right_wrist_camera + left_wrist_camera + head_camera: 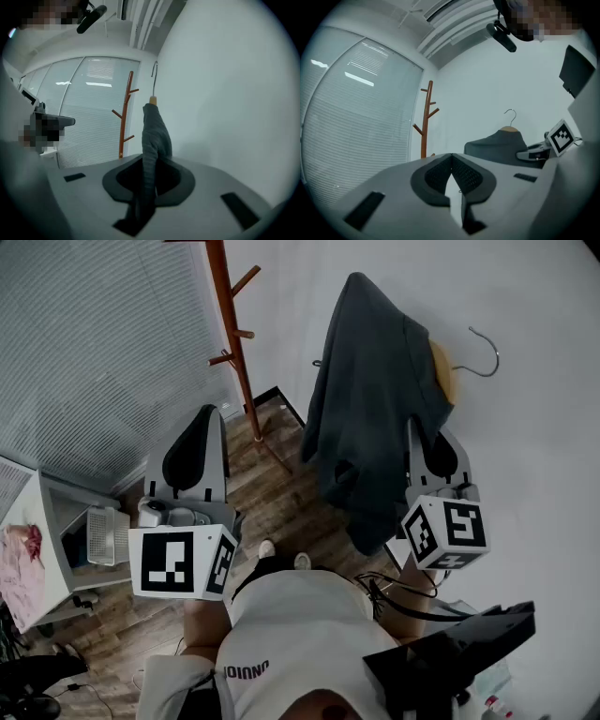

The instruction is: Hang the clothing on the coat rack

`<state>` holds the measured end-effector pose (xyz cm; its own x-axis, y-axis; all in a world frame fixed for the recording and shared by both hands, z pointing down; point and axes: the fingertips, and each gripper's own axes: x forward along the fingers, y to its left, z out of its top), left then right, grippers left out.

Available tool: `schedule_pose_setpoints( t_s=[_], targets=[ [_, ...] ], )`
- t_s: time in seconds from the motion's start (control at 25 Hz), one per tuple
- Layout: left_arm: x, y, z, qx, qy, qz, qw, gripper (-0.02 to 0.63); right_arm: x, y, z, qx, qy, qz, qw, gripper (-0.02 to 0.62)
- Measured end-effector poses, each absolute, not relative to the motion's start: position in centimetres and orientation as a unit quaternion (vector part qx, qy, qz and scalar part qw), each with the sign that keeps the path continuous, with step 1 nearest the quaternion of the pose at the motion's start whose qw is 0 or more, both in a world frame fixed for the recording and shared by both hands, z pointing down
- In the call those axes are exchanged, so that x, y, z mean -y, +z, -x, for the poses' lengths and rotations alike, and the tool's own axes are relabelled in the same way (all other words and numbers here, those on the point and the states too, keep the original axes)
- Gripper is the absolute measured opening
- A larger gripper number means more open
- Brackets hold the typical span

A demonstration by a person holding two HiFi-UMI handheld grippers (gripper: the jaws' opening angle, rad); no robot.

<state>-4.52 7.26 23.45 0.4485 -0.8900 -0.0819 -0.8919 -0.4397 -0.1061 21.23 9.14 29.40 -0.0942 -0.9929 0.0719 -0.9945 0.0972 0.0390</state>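
My right gripper (149, 177) had its jaws pinched narrow on a fold of the grey jacket (153, 133), with the cloth running down between the pads. The jacket hung on a wooden hanger (443, 368) whose wire hook caught on nothing. It was held up near the white wall (544, 427), well apart from the coat rack (234, 343), which stood in the corner by the blinds (103, 352). My left gripper (452, 161) was closed tip to tip on nothing, raised beside the jacket.
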Motion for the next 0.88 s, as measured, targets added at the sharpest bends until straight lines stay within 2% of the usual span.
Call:
schedule_pose_setpoints(
  t_s=[0.88],
  targets=[
    [-8.8,24.3,3.7,-0.554,0.000,0.829,0.079,0.014,-7.3,30.6,-22.6,0.759,0.022,-0.650,0.013,0.057]
  ],
)
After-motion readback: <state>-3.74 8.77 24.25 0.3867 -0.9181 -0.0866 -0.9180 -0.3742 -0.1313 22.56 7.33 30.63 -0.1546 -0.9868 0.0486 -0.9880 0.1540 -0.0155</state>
